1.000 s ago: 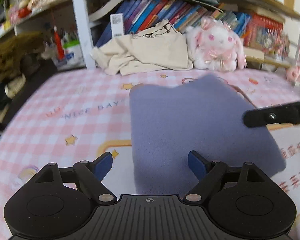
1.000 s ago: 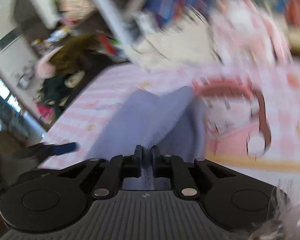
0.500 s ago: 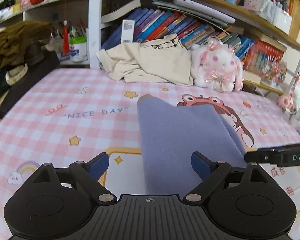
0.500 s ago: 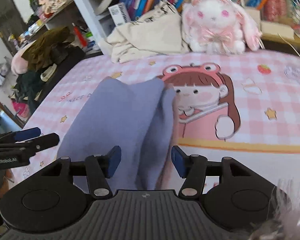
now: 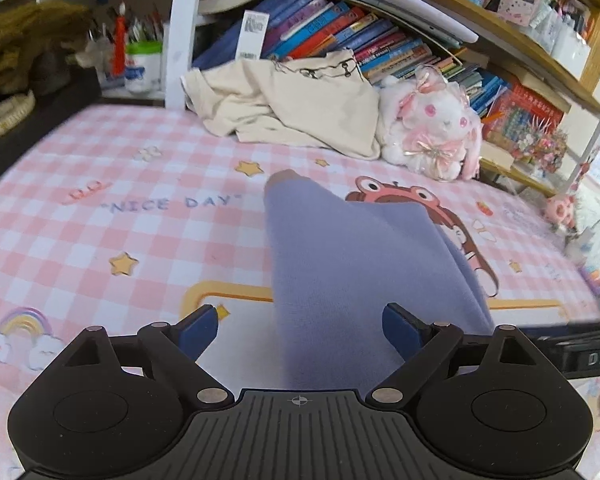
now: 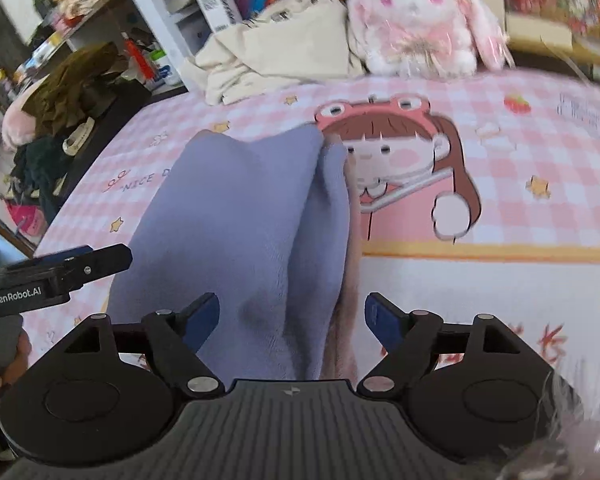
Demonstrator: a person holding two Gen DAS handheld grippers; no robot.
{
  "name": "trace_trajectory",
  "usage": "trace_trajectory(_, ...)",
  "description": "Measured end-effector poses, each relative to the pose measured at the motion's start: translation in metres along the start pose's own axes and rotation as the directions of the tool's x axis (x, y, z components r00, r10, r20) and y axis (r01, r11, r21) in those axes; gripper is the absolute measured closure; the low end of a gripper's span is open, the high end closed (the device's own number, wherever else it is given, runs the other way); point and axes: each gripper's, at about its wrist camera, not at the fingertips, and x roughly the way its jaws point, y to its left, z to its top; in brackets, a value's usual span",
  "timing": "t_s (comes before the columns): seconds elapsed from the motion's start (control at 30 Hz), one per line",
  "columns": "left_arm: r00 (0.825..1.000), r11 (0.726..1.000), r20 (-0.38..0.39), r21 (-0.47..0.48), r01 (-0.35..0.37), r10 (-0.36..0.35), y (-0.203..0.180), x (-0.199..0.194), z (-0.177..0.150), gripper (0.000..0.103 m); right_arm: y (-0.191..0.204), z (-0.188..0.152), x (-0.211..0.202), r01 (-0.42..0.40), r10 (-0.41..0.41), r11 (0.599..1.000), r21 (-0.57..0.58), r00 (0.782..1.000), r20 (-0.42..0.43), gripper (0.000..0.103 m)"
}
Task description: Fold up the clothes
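Note:
A lavender garment lies folded into a long strip on the pink checked sheet; in the right wrist view its right edge shows stacked layers with a pinkish inner side. My left gripper is open and empty, its blue-padded fingers apart over the garment's near end. My right gripper is open and empty, its fingers either side of the garment's near end. Each gripper's arm shows at the edge of the other view.
A crumpled cream garment and a white-pink plush rabbit lie at the back against a bookshelf. Dark clothes are piled to the left off the bed. The sheet bears a cartoon girl print.
My right gripper was shut on the lavender cloth a second ago; it has opened and let go. The garment has settled flat. Both grippers have drawn back slightly.

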Motion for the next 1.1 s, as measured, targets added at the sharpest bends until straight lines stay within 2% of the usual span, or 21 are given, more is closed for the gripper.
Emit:
trace_trajectory(0.07, 1.000, 0.997, -0.021, -0.074, 0.008, -0.010, 0.010, 0.008, 0.002, 0.014, -0.008, -0.001, 0.007, -0.018, 0.020, 0.997, 0.073, 1.000, -0.024, 0.024)
trace_trajectory(0.17, 0.994, 0.981, -0.066, -0.181, 0.071, -0.084, 0.027, 0.024, 0.008, 0.024, -0.026, -0.002, 0.016, -0.059, 0.070, 0.974, 0.219, 0.997, -0.042, 0.028)
trace_trajectory(0.23, 0.987, 0.969, -0.097, -0.224, 0.107, -0.132, 0.035, 0.036, 0.012, 0.025, -0.036, -0.001, 0.020, -0.079, 0.094, 0.950, 0.303, 0.995, -0.036, 0.029)
trace_trajectory(0.33, 0.973, 0.949, -0.130, -0.280, 0.146, -0.188, 0.043, 0.052, 0.018, 0.026, -0.042, 0.003, 0.025, -0.099, 0.114, 0.928, 0.359, 0.993, -0.022, 0.040)
trace_trajectory(0.43, 0.962, 0.931, -0.152, -0.324, 0.171, -0.229, 0.044, 0.065, 0.018, 0.031, -0.041, 0.007, 0.031, -0.108, 0.123, 0.923, 0.369, 0.992, -0.018, 0.052)
trace_trajectory(0.5, 0.957, 0.923, -0.152, -0.336, 0.186, -0.248, 0.042, 0.067, 0.018, 0.048, -0.037, 0.008, 0.033, -0.097, 0.111, 0.932, 0.350, 0.994, -0.018, 0.059)
trace_trajectory(0.53, 0.956, 0.923, -0.154, -0.336, 0.188, -0.251, 0.039, 0.067, 0.018, 0.049, -0.033, 0.007, 0.031, -0.093, 0.102, 0.939, 0.330, 0.995, -0.010, 0.066)
trace_trajectory(0.57, 0.961, 0.938, -0.154, -0.299, 0.176, -0.230, 0.033, 0.065, 0.018, 0.053, -0.029, 0.007, 0.028, -0.089, 0.091, 0.949, 0.302, 0.996, 0.007, 0.073)
trace_trajectory(0.63, 0.974, 0.972, -0.150, -0.187, 0.141, -0.171, 0.016, 0.058, 0.020, 0.058, -0.014, 0.005, 0.019, -0.056, 0.048, 0.981, 0.188, 0.998, 0.048, 0.078)
trace_trajectory(0.7, 0.982, 0.989, -0.145, -0.096, 0.111, -0.124, 0.001, 0.050, 0.020, 0.059, 0.006, 0.000, 0.008, -0.013, 0.009, 0.999, 0.044, 0.996, 0.090, 0.079)
trace_trajectory(0.77, 0.983, 0.993, -0.146, -0.064, 0.103, -0.112, -0.003, 0.047, 0.018, 0.058, 0.013, -0.003, 0.004, 0.004, -0.002, 1.000, -0.019, 0.996, 0.089, 0.079)
trace_trajectory(0.83, 0.975, 0.984, -0.167, -0.122, 0.127, -0.147, 0.008, 0.051, 0.019, 0.054, 0.001, -0.004, 0.008, -0.013, 0.011, 0.999, 0.043, 0.998, 0.059, 0.077)
trace_trajectory(0.93, 0.961, 0.964, -0.184, -0.210, 0.164, -0.204, 0.026, 0.051, 0.021, 0.052, -0.024, -0.003, 0.015, -0.068, 0.066, 0.973, 0.220, 0.998, 0.019, 0.066)
trace_trajectory(0.97, 0.960, 0.961, -0.182, -0.215, 0.172, -0.213, 0.029, 0.049, 0.021, 0.052, -0.030, -0.003, 0.017, -0.081, 0.081, 0.961, 0.266, 0.997, 0.008, 0.059)
trace_trajectory(1.1, 0.947, 0.951, -0.190, -0.224, 0.214, -0.258, 0.035, 0.050, 0.018, 0.052, -0.048, -0.006, 0.024, -0.132, 0.146, 0.908, 0.398, 0.989, -0.006, 0.054)
